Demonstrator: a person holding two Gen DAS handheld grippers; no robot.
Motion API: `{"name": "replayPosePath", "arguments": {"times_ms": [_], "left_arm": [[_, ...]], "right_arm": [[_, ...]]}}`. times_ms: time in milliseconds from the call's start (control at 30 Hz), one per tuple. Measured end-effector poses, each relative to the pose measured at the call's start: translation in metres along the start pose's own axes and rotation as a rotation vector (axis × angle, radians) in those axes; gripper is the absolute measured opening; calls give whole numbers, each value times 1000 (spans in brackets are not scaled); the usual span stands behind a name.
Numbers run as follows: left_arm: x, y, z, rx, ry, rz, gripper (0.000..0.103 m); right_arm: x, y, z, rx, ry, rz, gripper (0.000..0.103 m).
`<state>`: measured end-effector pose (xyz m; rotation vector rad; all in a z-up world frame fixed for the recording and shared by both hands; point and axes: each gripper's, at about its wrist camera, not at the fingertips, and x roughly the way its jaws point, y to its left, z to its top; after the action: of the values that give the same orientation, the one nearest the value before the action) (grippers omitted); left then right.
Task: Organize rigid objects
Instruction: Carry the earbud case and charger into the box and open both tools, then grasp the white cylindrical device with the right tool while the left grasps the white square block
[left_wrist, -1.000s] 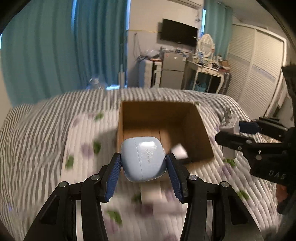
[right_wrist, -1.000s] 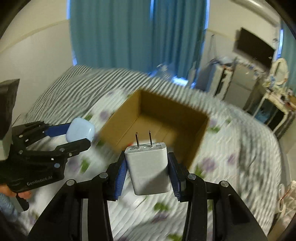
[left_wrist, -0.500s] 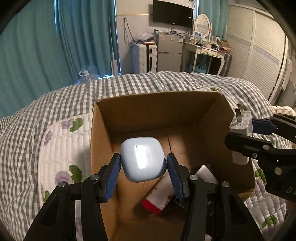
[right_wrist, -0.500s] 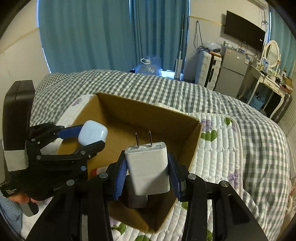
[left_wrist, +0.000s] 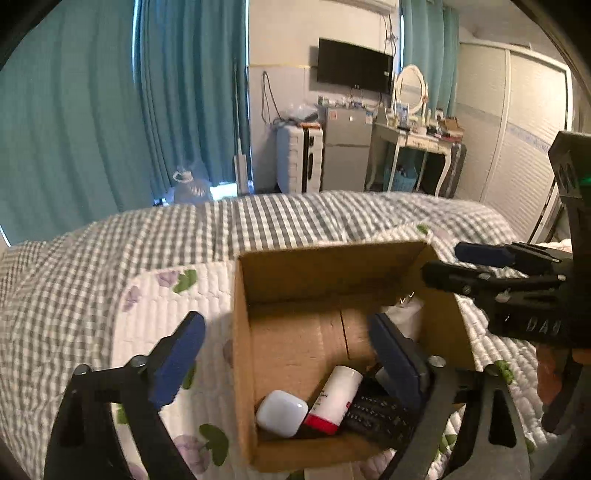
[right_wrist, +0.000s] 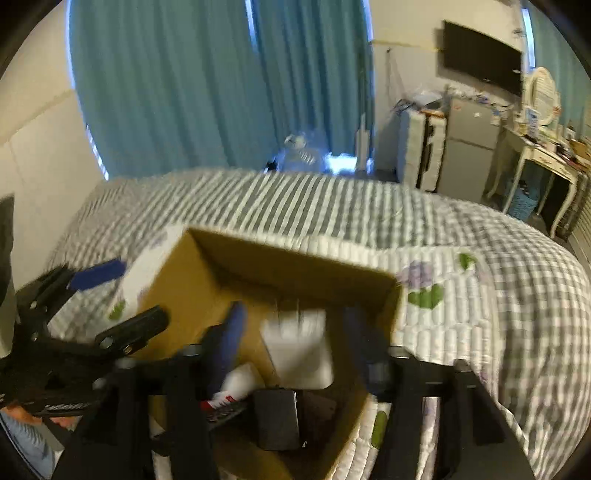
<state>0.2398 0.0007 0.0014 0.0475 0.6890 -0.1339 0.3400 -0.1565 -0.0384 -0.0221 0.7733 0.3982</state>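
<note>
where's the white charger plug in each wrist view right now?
Left wrist: white charger plug shows at centre-right, inside the cardboard box by its right wall, partly hidden behind the left hand-held gripper finger.
Right wrist: the plug is blurred, lower centre, between the open fingers of the right hand-held gripper, over the box.
Shared landmark: the red-and-white tube in the box.

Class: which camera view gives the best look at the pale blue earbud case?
The left wrist view: the earbud case lies sharp and unobstructed in the cardboard box, beside the white tube. In the blurred right wrist view, I cannot find it.
</note>
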Motion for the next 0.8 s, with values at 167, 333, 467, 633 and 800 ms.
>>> {"name": "replayPosePath", "arguments": {"times_ms": [167,333,467,633,800], "left_arm": [[-57,4,-5,-1,-69,17,103],[-102,5,-27,-31,-88,45,103],[-119,-2,-59,-43,-76,96,103],[-110,4,-110,-122,-4,121,103],[-78,24,-152,-201,65,149,103]], "right_arm": [[-52,14,0,-25,-47,-28,76],[-108,42,-28,-81,-97,-33,83],[-128,60,-61,-82,-86,14,86],[-116,83,-111,-119,-10,53,86],[-70,103,-154,-176,81,54,86]]}}
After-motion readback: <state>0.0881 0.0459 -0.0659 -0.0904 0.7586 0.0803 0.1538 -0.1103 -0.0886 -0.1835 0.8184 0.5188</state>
